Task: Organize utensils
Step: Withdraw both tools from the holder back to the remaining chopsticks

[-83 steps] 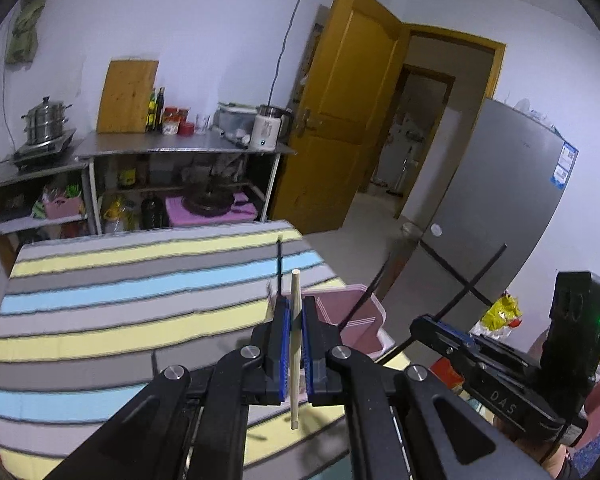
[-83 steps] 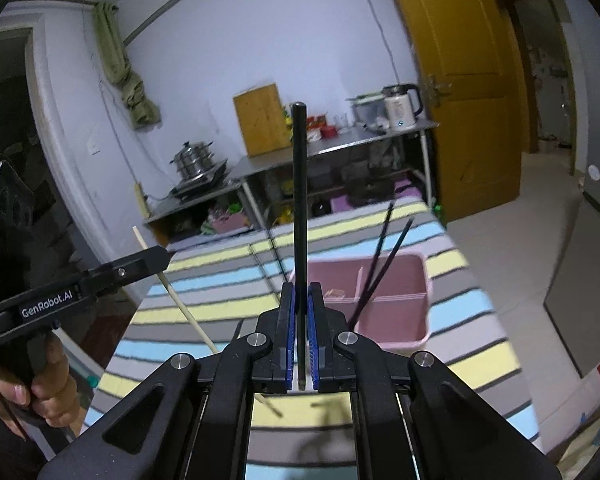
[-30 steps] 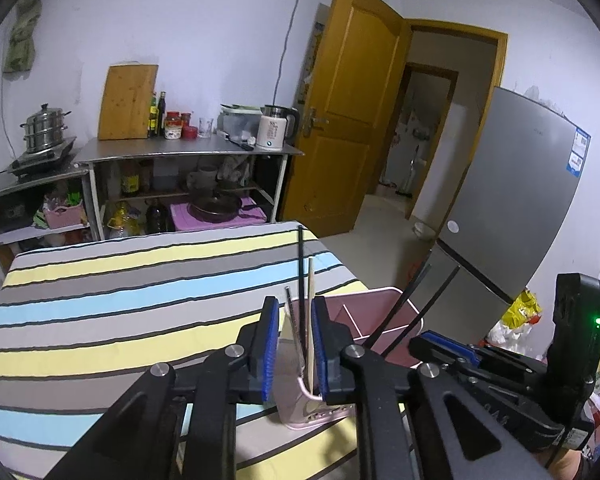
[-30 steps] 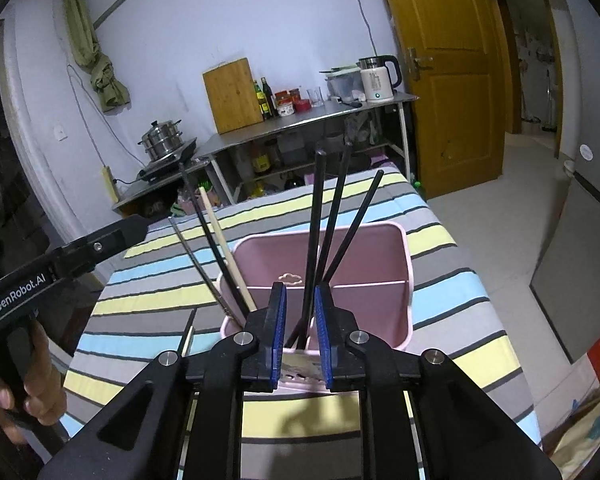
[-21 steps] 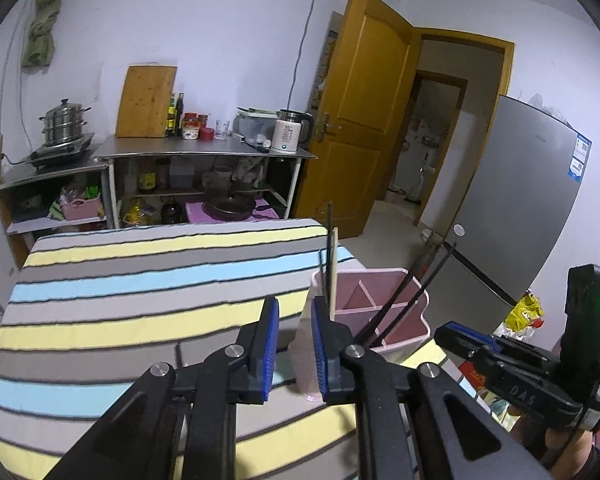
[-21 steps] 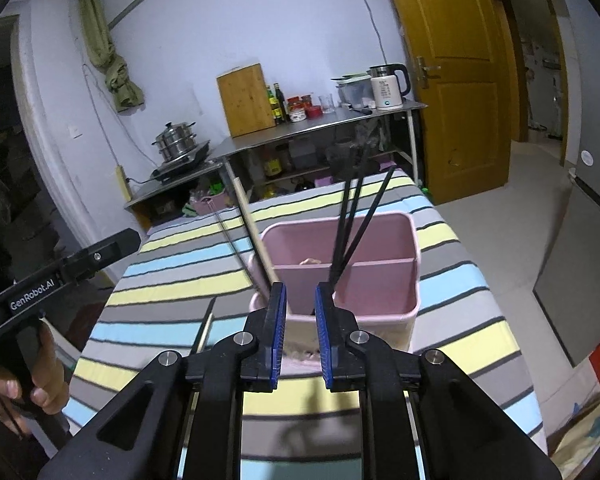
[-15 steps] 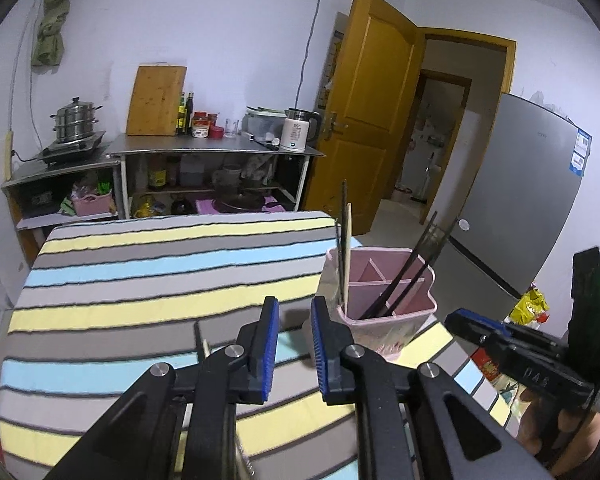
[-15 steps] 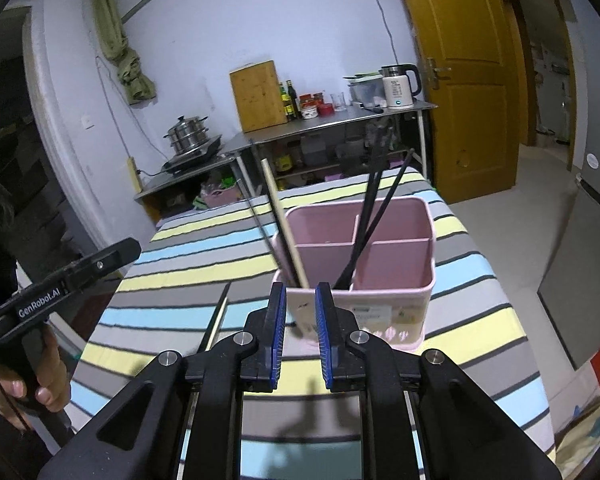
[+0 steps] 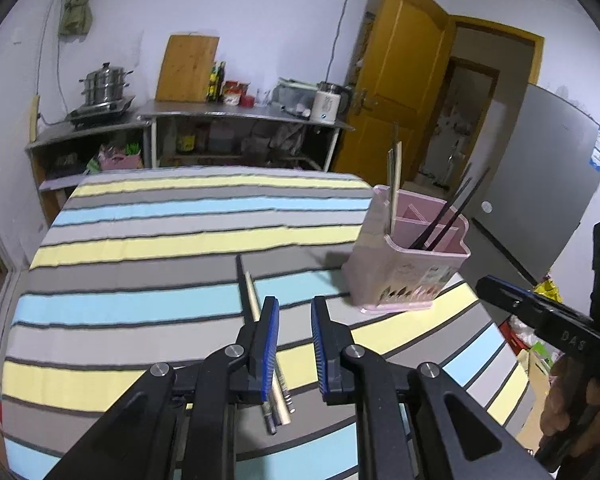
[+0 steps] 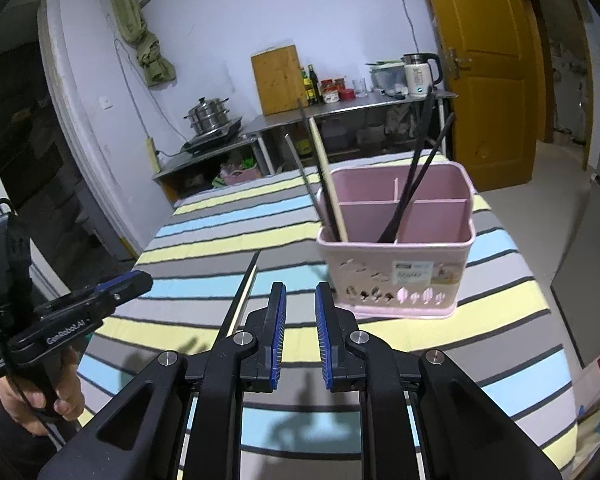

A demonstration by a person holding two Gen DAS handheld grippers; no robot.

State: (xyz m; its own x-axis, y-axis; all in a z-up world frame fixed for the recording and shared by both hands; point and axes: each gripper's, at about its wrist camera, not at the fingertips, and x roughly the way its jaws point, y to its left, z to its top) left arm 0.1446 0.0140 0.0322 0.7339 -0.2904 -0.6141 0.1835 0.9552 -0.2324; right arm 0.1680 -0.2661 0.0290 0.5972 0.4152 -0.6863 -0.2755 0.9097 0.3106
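Both grippers have drawn back from the pink utensil caddy (image 10: 396, 276), which now shows whole beyond them instead of filling the near view. The left gripper (image 9: 294, 338) is hanging over the striped tablecloth (image 9: 140, 240) with its blue-padded jaws spread and nothing between them; two chopsticks on the cloth (image 9: 256, 312), one pale and one dark, are lying side by side, running under its left finger. The right gripper (image 10: 300, 330) is likewise gaping, empty, pointing at the caddy's front wall. In the caddy, a wooden chopstick (image 10: 328, 184) and thin metal ones are leaning in the left compartment, while black chopsticks (image 10: 414, 176) are slanting in the right one.
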